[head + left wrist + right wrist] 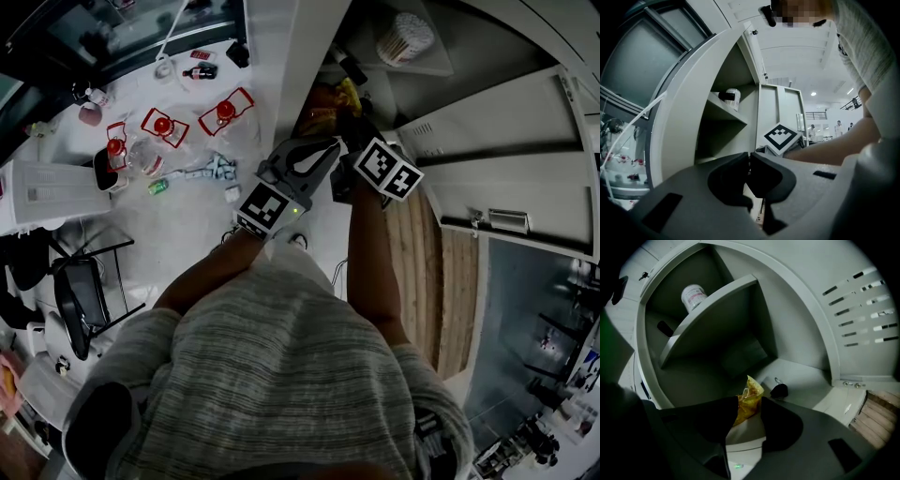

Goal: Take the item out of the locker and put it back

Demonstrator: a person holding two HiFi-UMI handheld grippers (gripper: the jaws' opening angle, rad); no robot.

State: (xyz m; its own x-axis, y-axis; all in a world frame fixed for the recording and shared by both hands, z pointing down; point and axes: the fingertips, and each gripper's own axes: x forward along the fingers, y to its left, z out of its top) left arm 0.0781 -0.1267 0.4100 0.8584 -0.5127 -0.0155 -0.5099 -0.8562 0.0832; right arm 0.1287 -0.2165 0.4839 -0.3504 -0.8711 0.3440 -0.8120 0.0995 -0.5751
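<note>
Snack bag (751, 394) lies between right gripper (749, 401) jaws, inside locker (801, 366).

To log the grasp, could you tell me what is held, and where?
The left tool is shut, empty; the yellow bag sits between the right tool's jaws, grip unclear.

Under the flat grey metal shelf (712, 310) of the pale metal locker (801, 329), the back and right side lie open — room to reach in there. At the front below the shelf stands a crinkled yellow plastic bag (749, 401), a small black object (779, 390) just right of it. Above the shelf, a white labelled jar (693, 296) sits at the left end.
</note>
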